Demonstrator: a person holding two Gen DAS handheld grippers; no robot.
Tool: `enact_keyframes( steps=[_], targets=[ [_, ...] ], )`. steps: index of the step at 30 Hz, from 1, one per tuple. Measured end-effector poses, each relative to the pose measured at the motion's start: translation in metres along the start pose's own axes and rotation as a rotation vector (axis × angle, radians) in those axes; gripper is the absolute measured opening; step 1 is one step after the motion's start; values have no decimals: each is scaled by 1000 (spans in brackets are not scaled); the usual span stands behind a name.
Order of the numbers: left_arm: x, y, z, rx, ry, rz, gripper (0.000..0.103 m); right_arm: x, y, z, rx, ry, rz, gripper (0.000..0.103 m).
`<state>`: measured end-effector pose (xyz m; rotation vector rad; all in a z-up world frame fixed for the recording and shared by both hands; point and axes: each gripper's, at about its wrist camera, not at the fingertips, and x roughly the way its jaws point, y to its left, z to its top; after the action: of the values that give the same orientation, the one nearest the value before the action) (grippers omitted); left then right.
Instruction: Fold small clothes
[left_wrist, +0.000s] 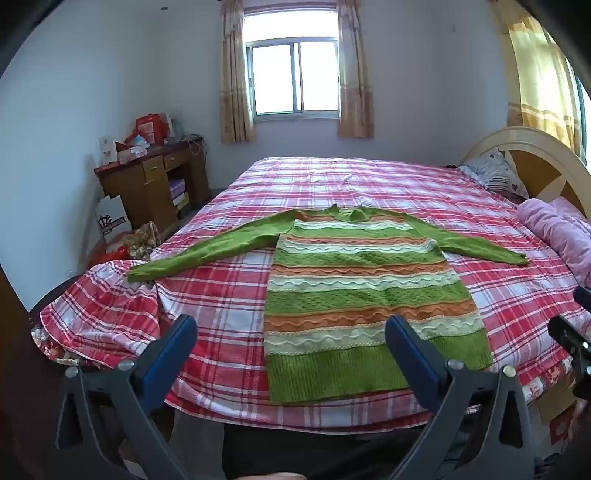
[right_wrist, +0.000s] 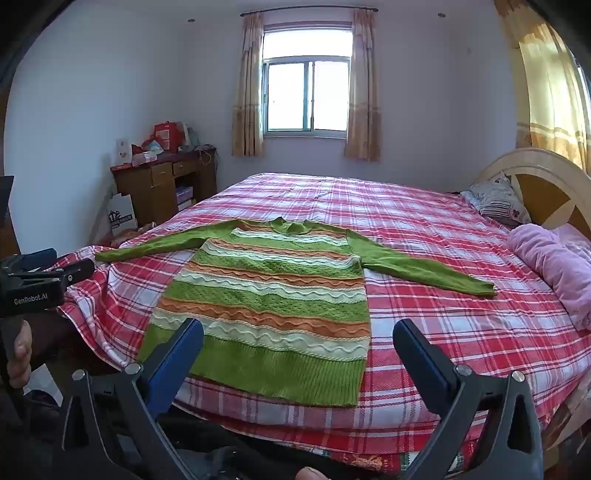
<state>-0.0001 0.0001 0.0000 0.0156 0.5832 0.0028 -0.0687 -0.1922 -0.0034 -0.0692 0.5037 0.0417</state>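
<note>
The green, orange and white striped knitted sweater (left_wrist: 354, 291) lies flat on the red plaid bedsheet (left_wrist: 221, 295), hem toward both tools, long axis running away to the collar. Left gripper (left_wrist: 291, 339) and right gripper (right_wrist: 299, 343) hover apart-jawed, empty, near the hem. No containers matter here.

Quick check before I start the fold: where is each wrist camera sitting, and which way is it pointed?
Left wrist: on the left tongs, open, at the bed's near edge, aimed across the striped sweater toward the window; the right tongs show at right.
Right wrist: on the right tongs, open, further right, same heading; the left tongs and a hand show at left.
Shared: sweater, plaid bed, window, desk.
</note>
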Motion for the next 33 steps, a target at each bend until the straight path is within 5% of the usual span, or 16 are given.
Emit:
enact_keyframes(
  steps=[33],
  targets=[
    [7,0,-6,35,9,19,103,15,-6,-8,47,37,2,102]
  ],
)
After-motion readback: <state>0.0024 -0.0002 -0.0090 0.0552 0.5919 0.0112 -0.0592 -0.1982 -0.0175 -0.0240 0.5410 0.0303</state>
